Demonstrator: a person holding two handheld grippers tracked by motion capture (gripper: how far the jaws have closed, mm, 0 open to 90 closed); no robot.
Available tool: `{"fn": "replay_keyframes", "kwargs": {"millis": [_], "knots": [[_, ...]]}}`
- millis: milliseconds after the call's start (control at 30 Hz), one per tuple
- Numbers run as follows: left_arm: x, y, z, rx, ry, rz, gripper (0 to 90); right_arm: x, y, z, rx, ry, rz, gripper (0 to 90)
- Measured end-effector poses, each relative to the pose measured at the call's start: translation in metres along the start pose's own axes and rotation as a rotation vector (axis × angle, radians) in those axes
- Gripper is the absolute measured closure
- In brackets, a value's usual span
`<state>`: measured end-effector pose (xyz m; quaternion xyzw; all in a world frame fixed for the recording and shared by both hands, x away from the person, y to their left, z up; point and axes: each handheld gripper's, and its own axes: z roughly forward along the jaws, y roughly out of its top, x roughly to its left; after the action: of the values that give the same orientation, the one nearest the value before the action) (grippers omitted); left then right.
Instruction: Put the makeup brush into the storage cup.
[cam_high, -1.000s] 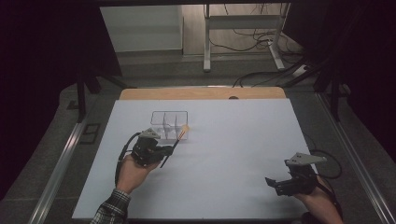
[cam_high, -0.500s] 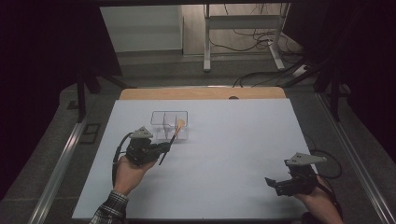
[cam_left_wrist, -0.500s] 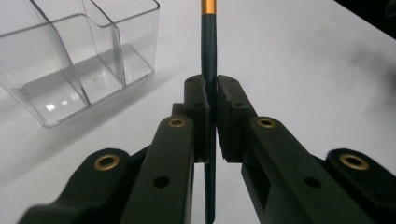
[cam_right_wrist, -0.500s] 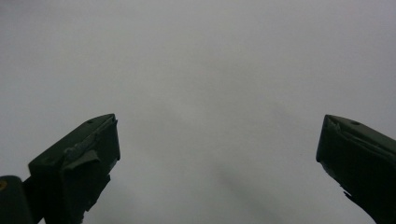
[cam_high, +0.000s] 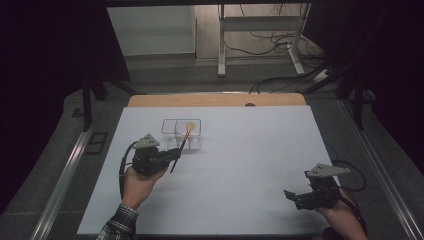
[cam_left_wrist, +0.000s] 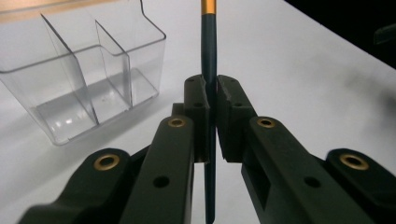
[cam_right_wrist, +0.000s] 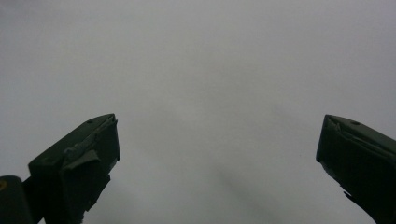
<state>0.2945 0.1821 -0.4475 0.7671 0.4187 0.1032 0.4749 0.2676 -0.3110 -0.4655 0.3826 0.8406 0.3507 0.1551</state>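
Near the counter's (cam_high: 240, 150) left: left tool (cam_left_wrist: 210, 109) clenched on a brush (cam_left_wrist: 208, 56), beside a clear box (cam_high: 181, 134). From above, orange tip over the box. Right tool (cam_right_wrist: 217, 154) released, well apart.

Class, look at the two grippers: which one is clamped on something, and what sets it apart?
The left gripper: its jaws are shut on a dark brush handle, beside the clear organiser. The right gripper has wide-open jaws with nothing between them.

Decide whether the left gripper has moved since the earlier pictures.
Yes: the left gripper, clamping the dark orange-banded brush, drew back from the clear plastic compartment box toward the table's near edge.
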Motion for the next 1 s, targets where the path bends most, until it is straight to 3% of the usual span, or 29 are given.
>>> {"fn": "replay_keyframes", "kwargs": {"millis": [300, 1000], "knots": [[-0.0011, 0.0013, -0.0018, -0.059, -0.001, 0.006, 83.8, -0.0002, 0.0004, -0.0009, -0.007, -0.001, 0.003, 0.0], [-0.0022, 0.0094, 0.0056, -0.133, 0.022, 0.019, 83.7, -0.0023, 0.0019, -0.0048, -0.055, -0.009, 0.030, 0.0]]}}
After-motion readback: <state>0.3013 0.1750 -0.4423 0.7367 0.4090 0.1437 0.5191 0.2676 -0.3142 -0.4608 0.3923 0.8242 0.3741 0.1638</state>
